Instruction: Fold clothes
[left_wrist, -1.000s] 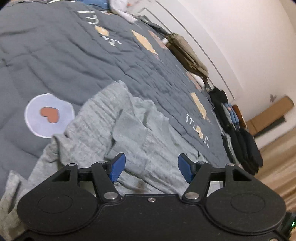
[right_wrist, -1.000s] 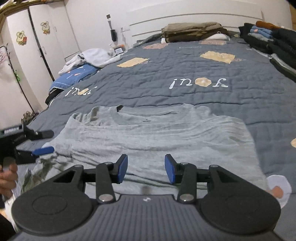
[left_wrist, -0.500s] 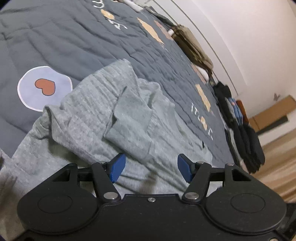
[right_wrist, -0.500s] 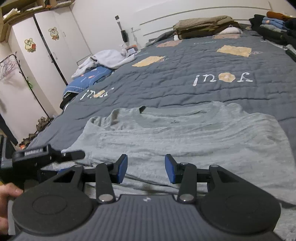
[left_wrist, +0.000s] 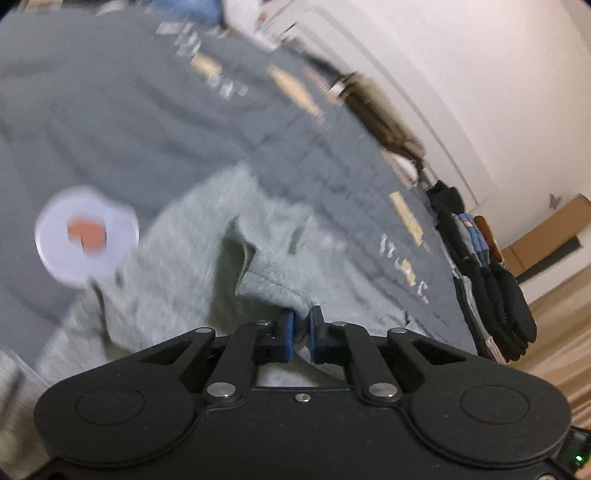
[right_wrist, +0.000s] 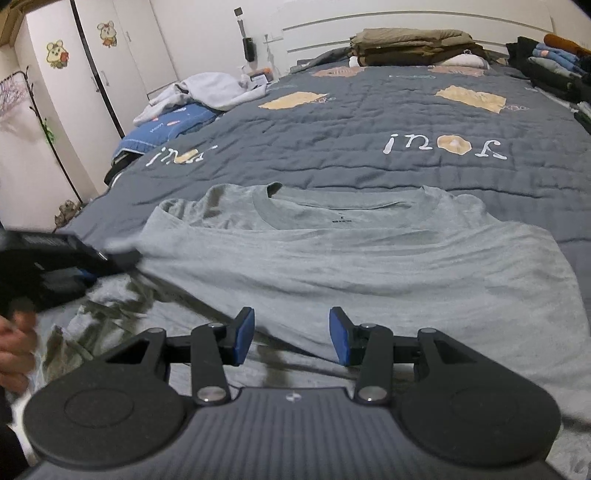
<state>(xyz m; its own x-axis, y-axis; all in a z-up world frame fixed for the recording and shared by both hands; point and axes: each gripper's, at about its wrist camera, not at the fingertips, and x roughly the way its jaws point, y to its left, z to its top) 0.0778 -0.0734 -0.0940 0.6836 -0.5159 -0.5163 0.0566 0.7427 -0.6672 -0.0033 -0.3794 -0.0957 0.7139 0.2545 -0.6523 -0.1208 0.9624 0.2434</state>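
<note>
**Left has the sleeve; right not yet on cloth**

Grey shirt (right_wrist: 369, 266) lies spread on the bed (right_wrist: 369, 122), collar at the far side, hem toward me. Body mostly flat. The left side is bunched and rumpled where the sleeve (left_wrist: 266, 273) sits.

Left gripper (left_wrist: 300, 334): its fingers have just been closing and now pinch a fold of the sleeve cloth between the blue pads. The view is blurred, but the fabric plainly runs into the pinch. In the right wrist view I see the same tool at the shirt's left edge, with the person's hand (right_wrist: 14, 350) behind it.

Right gripper (right_wrist: 291, 336): fingers apart, nothing between them. It hangs over the near hem, about mid-width. I can't tell whether the tips touch the cloth.

Step in hand, as I read it: first side fold, sleeve and left edge to go over onto the body.

Next move calls for:
- lift the pinched sleeve just clear of the bed, carry it rightward across the chest, lay it flat
- right gripper to take or pin the hem on the left side, so the edge travels as one line rather than dragging
- go slowly; the pinch is on a small fold and thin jersey could slip out

Folded piles far right and by the headboard are well clear.
</note>
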